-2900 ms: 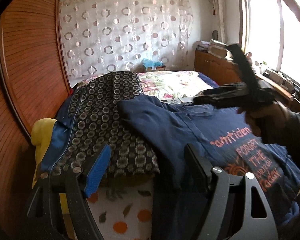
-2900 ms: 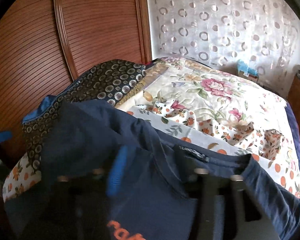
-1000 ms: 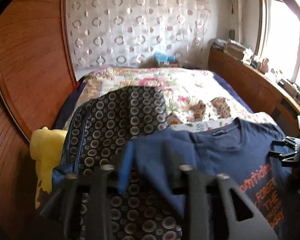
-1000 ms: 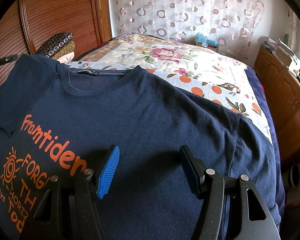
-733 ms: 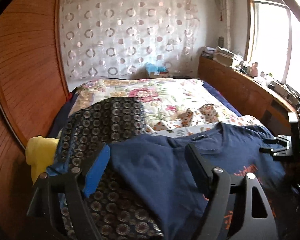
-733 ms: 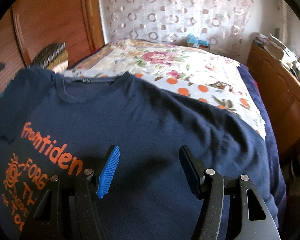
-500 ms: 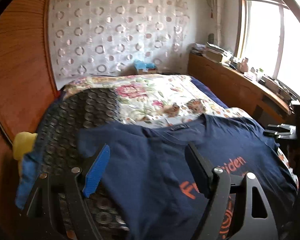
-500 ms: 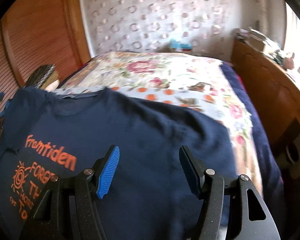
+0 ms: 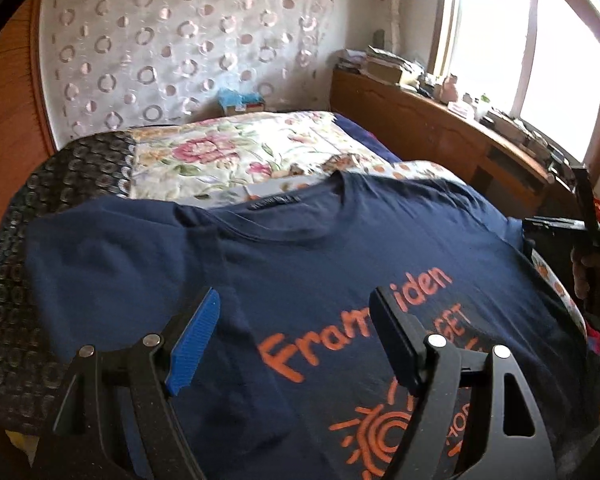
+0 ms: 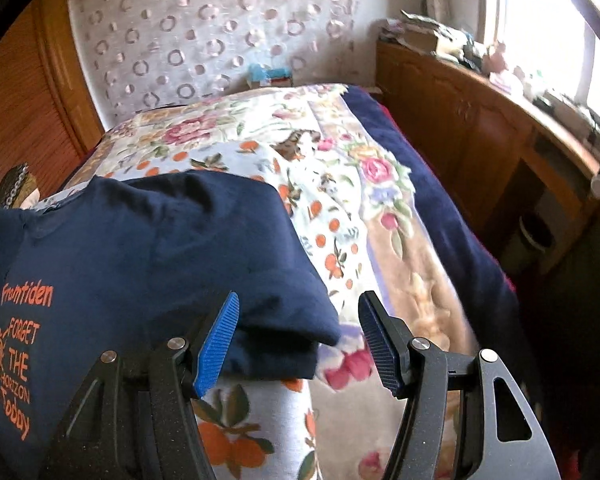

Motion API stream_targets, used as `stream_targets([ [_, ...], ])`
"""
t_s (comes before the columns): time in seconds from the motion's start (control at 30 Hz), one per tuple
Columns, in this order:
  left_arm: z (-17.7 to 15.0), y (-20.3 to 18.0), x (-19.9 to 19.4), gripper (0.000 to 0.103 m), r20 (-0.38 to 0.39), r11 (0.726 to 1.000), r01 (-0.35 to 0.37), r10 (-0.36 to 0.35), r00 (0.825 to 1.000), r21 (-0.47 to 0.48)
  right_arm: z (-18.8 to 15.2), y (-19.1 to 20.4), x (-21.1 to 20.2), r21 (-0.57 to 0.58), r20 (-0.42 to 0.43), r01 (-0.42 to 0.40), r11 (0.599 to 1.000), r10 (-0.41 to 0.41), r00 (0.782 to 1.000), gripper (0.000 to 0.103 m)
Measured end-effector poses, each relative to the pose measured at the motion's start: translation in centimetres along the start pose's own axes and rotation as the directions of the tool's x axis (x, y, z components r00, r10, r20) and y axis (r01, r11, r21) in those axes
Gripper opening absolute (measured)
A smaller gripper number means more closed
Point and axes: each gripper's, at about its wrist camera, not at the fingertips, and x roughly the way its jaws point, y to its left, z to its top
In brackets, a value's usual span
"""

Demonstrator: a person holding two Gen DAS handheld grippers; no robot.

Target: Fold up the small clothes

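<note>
A navy T-shirt (image 9: 308, 248) with orange print lies spread face up on the bed, collar toward the far wall. It also shows in the right wrist view (image 10: 140, 248), where its right sleeve end hangs just ahead of the jaws. My left gripper (image 9: 296, 340) is open and empty above the shirt's chest. My right gripper (image 10: 298, 336) is open and empty at the sleeve edge. The right gripper also shows at the far right of the left wrist view (image 9: 568, 228).
A floral bedspread (image 10: 340, 168) covers the bed. A dark circle-patterned cloth (image 9: 60, 176) lies at the left under the shirt's sleeve. A wooden cabinet (image 9: 440, 132) runs along the right under the window. Wooden wardrobe doors (image 10: 16, 120) stand at the left.
Both grippers let go of the shirt after spreading it flat. The left view swung right over the chest print. The right gripper moved right to the sleeve edge.
</note>
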Motion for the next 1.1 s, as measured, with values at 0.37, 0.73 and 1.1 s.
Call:
stream_targets([
  [0.37,-1.2,-1.2,1.5,0.078,-0.068,1.0,0.007,-0.007,0.998,0.009,1.3,-0.5,1.6,0.076,-0.068,-0.095,0.993,0.1,0.993,0.064],
  [0.73,-1.7,-1.3,1.8,0.078,-0.09,1.0,0.002,-0.001,0.996,0.016,1.9,0.1,1.3,0.025,-0.046,-0.125,0.992,0.126,0.991,0.024],
  [1.1,-1.5,-1.0,1.4,0.078,-0.078,1.0,0.0,0.001,0.997,0.009,2.5,2.8,-0.9,-0.064,0.088,-0.142,0.988,0.147,0.985,0.009],
])
